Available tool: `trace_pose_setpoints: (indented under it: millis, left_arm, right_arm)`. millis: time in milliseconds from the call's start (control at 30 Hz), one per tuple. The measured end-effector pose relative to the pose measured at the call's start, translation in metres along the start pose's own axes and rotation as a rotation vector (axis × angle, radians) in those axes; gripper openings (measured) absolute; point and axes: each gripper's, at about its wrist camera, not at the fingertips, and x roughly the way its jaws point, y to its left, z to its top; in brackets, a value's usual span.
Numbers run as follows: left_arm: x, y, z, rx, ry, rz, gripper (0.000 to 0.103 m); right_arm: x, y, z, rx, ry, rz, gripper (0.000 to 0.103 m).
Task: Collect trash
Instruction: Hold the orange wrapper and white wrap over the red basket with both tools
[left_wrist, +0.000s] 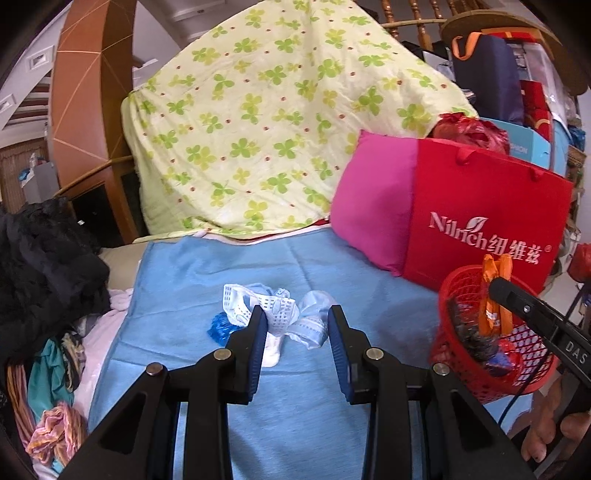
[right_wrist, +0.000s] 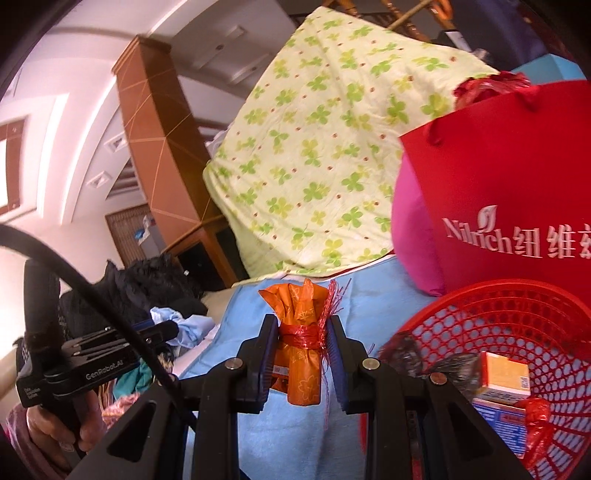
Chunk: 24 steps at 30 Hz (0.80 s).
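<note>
The blue sheet (left_wrist: 258, 424) covers the whole work surface in front of me, with the clover quilt (left_wrist: 258, 122) heaped behind it and the red shopping bag (left_wrist: 487, 221) against a pink pillow (left_wrist: 373, 206) on the right. Just this side of the bag sits the red mesh basket (right_wrist: 517, 325) — already holding a small box, a dark crumpled wrapper and red plastic scraps.

My right gripper (right_wrist: 301, 354) is clamped on the orange wrapper bundle (right_wrist: 299, 369), pads pressing its waist where the red plastic string binds it. That looks like the right hold: I judge the bundle light, soft and crushable, its film a bit slick, so the tied middle is the firmest spot. It hangs beside the basket rim, not yet over it.

My left gripper (left_wrist: 297, 332) holds nothing, its jaws nearly closed with a gap left between them, above the white-and-pale-blue scraps (left_wrist: 280, 314) on the sheet. Those look flimsy and limp — best pinched at a bunched fold, not a loose edge.
</note>
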Motion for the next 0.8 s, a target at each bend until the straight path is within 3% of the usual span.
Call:
trace_pose_setpoints:
  millis: [400,800]
  left_arm:
    - [-0.004,-0.058,0.020,0.086,-0.034,-0.122,0.035]
    - [-0.002,-0.100,0.027,0.157,-0.045,-0.147,0.035]
  right_arm:
    - [-0.025,-0.029,0.011,0.086,-0.067,-0.036,0.029]
    - [-0.047,-0.058,0.017,0.141,-0.107,-0.072,0.029]
